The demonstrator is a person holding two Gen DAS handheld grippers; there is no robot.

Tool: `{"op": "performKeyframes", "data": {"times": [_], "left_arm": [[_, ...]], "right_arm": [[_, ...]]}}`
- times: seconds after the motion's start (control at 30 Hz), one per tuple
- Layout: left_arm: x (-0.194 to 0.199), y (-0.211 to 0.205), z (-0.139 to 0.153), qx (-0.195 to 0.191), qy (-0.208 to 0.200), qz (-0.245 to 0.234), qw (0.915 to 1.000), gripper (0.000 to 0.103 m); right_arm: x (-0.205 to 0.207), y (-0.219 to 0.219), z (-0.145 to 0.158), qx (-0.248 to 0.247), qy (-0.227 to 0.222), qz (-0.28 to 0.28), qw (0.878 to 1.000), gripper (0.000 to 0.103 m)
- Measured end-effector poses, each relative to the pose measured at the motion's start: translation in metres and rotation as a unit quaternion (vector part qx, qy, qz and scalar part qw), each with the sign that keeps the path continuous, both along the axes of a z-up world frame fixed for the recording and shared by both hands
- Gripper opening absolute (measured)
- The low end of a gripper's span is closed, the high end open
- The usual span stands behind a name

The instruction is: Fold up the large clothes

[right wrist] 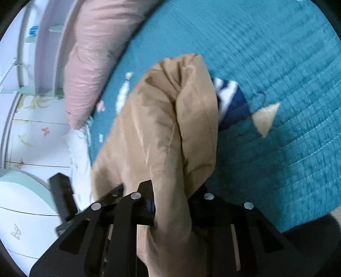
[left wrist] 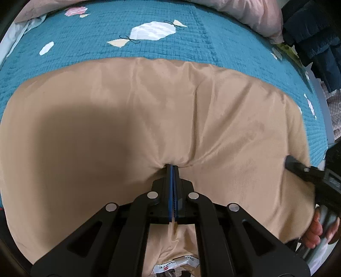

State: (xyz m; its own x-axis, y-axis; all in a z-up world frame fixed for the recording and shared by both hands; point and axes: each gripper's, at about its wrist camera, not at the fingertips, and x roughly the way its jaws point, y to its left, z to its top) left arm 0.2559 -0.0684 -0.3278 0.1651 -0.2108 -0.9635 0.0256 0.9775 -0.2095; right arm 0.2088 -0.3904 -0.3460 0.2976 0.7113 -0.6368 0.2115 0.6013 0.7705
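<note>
A large tan garment (left wrist: 170, 106) lies spread over a teal bedspread (left wrist: 170, 42). My left gripper (left wrist: 173, 167) points steeply down and is shut on a pinch of the tan fabric, which puckers around the blue pads. A white label (left wrist: 170, 266) shows on the cloth under the gripper. My right gripper (left wrist: 298, 168) sits at the garment's right edge, with a hand (left wrist: 315, 232) on its handle. In the right wrist view, the right gripper (right wrist: 170, 191) is shut on a thick bunched fold of the tan garment (right wrist: 170, 117), which hides the fingertips and rises above the teal bedspread (right wrist: 277, 85).
A pink pillow (right wrist: 89, 64) lies along the bed's far side, also the pink pillow (left wrist: 255, 15) at the top right. Dark clothes (left wrist: 315, 42) hang beyond the bed's right edge. White furniture with butterfly prints (right wrist: 32, 127) stands beside the bed.
</note>
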Motion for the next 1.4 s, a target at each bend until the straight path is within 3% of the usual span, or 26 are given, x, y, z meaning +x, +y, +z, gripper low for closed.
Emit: {"op": "performKeyframes", "data": {"times": [0.17, 0.47, 0.63, 0.83, 1.1, 1.23, 1.33, 1.4], "left_arm": [[0.001, 0.0, 0.001, -0.006, 0.003, 0.008, 0.9999, 0.002], [-0.008, 0.001, 0.027, 0.015, -0.011, -0.015, 0.9997, 0.003], [-0.019, 0.03, 0.05, 0.004, -0.014, -0.004, 0.9999, 0.003], [-0.043, 0.086, 0.075, 0.01, -0.05, 0.03, 0.9982, 0.006], [-0.065, 0.16, 0.091, 0.018, -0.065, 0.093, 0.9934, 0.007], [-0.077, 0.197, 0.085, 0.014, -0.056, 0.131, 0.9897, 0.008], [-0.089, 0.222, 0.08, 0.015, -0.048, 0.158, 0.9862, 0.009], [-0.095, 0.237, 0.076, 0.014, -0.04, 0.175, 0.9836, 0.009]], "right_arm": [[-0.001, 0.022, 0.048, 0.025, -0.052, 0.015, 0.998, 0.019], [-0.004, 0.097, 0.123, -0.007, -0.112, 0.096, 0.989, 0.019], [-0.002, 0.137, 0.148, -0.042, -0.121, 0.126, 0.984, 0.019], [0.011, 0.217, 0.15, -0.076, -0.121, 0.196, 0.97, 0.02], [0.021, 0.326, 0.114, -0.132, -0.09, 0.27, 0.95, 0.023], [0.027, 0.378, 0.084, -0.165, -0.067, 0.296, 0.938, 0.041], [0.036, 0.407, 0.065, -0.164, -0.046, 0.299, 0.939, 0.058], [0.04, 0.418, 0.056, -0.138, -0.032, 0.298, 0.944, 0.084]]}}
